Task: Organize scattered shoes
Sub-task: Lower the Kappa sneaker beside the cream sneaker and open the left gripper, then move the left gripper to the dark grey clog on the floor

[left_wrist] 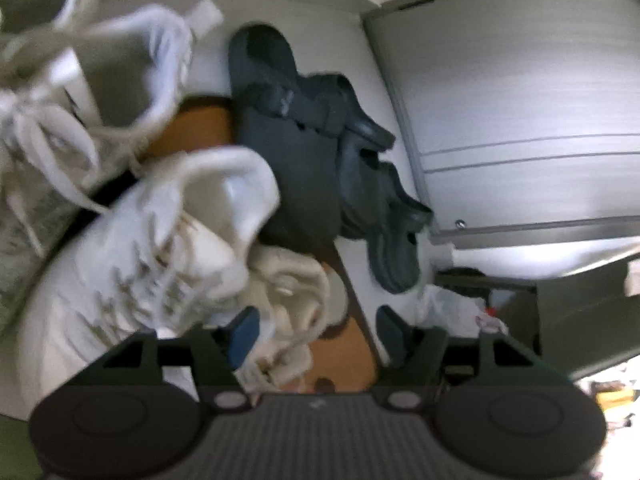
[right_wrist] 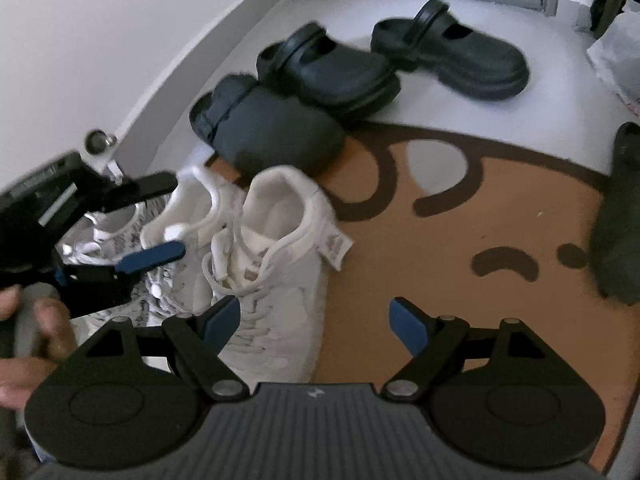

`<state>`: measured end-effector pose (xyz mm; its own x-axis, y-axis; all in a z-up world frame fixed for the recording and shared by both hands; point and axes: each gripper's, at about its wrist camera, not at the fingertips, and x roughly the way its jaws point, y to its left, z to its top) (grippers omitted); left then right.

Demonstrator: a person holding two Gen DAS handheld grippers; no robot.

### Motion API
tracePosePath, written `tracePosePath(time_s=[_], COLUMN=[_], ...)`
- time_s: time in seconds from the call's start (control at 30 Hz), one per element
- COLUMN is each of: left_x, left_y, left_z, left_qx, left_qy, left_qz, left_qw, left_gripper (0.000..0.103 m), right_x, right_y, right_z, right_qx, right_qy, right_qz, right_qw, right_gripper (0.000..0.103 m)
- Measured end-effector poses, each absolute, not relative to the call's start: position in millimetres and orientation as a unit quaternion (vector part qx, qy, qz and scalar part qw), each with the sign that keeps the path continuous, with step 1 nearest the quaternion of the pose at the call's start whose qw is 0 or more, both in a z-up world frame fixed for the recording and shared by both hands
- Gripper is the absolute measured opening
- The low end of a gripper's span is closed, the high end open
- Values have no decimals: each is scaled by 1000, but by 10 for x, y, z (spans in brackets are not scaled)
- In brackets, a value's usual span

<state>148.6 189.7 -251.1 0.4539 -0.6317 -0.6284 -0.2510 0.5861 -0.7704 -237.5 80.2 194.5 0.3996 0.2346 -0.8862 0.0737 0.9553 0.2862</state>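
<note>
Two white sneakers (right_wrist: 280, 248) (right_wrist: 188, 220) lie side by side on a brown mat (right_wrist: 460, 264), with a print-patterned sneaker (right_wrist: 116, 240) to their left. Three dark clogs (right_wrist: 276, 132) (right_wrist: 332, 68) (right_wrist: 452, 52) sit behind them on the white floor. My left gripper (right_wrist: 160, 220) is open, its fingers straddling the heel of the left white sneaker. In the left wrist view, my left gripper (left_wrist: 318, 330) is open over a blurred cream shoe part (left_wrist: 292, 296), beside a white sneaker (left_wrist: 172, 232) and the clogs (left_wrist: 296, 132). My right gripper (right_wrist: 316, 322) is open, its left pad (right_wrist: 222, 318) over the right sneaker's toe.
A white wall (right_wrist: 120, 40) runs behind the shoes on the left, with a door stop (right_wrist: 98, 142) at its foot. A grey cabinet door (left_wrist: 520, 112) is beyond the clogs. A plastic bag (right_wrist: 616, 52) and another dark shoe (right_wrist: 620, 216) lie at the right. A hand (right_wrist: 28, 320) holds the left gripper.
</note>
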Motion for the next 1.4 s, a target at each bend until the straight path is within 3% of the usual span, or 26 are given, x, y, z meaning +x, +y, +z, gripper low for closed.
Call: tracePosePath(time_s=[0.27, 0.73, 1.23, 1.3, 1.4], left_x=[1469, 1513, 1948, 2040, 2242], left_y=[1949, 1870, 1461, 1431, 1438], left_z=[-2303, -2064, -1692, -1685, -1809], left_qx=[-438, -381, -257, -239, -233], left_qy=[447, 430, 420, 419, 420], left_qz=[-123, -147, -154, -156, -171], left_qw=[771, 805, 857, 862, 860], left_gripper=[69, 69, 71, 79, 79], right_x=[-2641, -2942, -2826, -2849, -2878], right_y=[382, -194, -553, -516, -466], right_z=[2456, 3154, 3247, 3266, 3293], right_qx=[128, 54, 20, 22, 7], right_qy=[495, 401, 480, 483, 479], right_qz=[30, 79, 116, 129, 142], right_qw=[859, 911, 869, 866, 866], right_gripper=[86, 91, 91, 91, 91])
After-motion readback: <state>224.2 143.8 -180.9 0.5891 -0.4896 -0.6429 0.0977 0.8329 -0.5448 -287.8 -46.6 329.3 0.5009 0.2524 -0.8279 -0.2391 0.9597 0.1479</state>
